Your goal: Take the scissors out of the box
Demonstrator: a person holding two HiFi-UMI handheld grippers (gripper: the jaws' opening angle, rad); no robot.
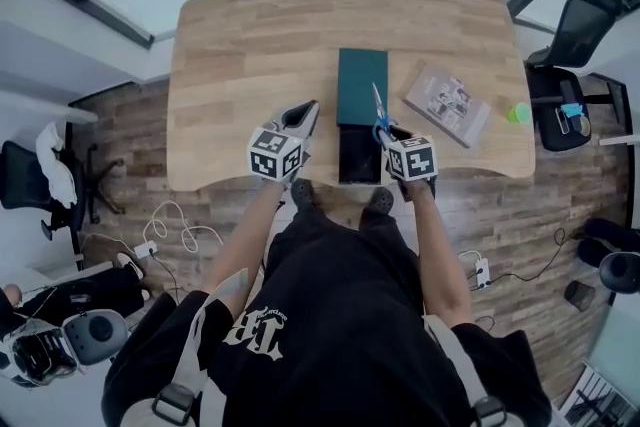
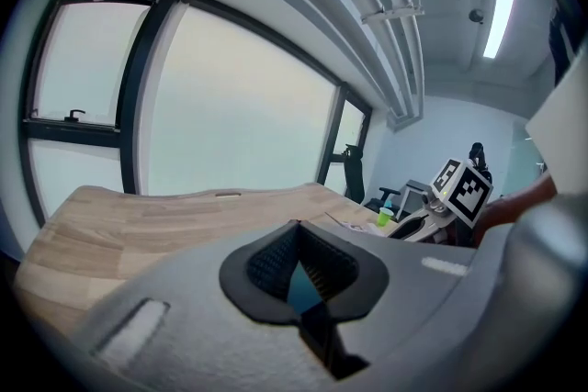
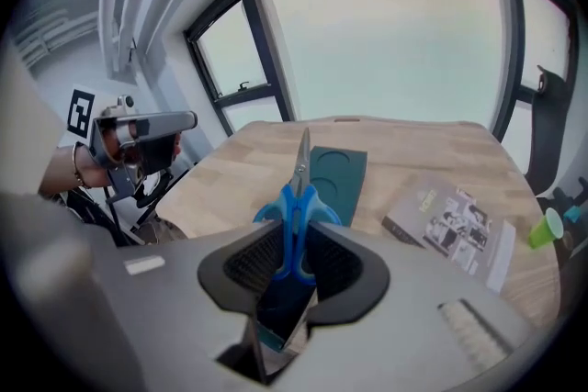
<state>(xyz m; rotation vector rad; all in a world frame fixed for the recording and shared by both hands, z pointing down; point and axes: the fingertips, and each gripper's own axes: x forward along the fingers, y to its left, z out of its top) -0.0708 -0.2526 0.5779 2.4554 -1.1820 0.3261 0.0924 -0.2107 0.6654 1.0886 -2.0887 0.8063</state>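
A pair of blue-handled scissors with steel blades is pinched by the right tool, whose pads are pressed on the handle loops from both sides. The long axis of the scissors is laid along the tool's own line. The handles are seated between the jaws and the closed blades project straight ahead past the jaw tips, with the point directed away from the person. In the head view the scissors are seen lifted clear of the pale wooden desk and outside the black rectangular box. That box is found just to the left of the right tool, between it and the left tool.

A dark green rectangular lid is laid flat ahead of the right tool, beyond and slightly right of the blade tip. A printed grey booklet is placed ahead and to the right, and a small green cup farther right.

The jaws of the left tool are pressed together at their tips, with nothing held between them. It is raised above the desk, near the edge closest to the person.
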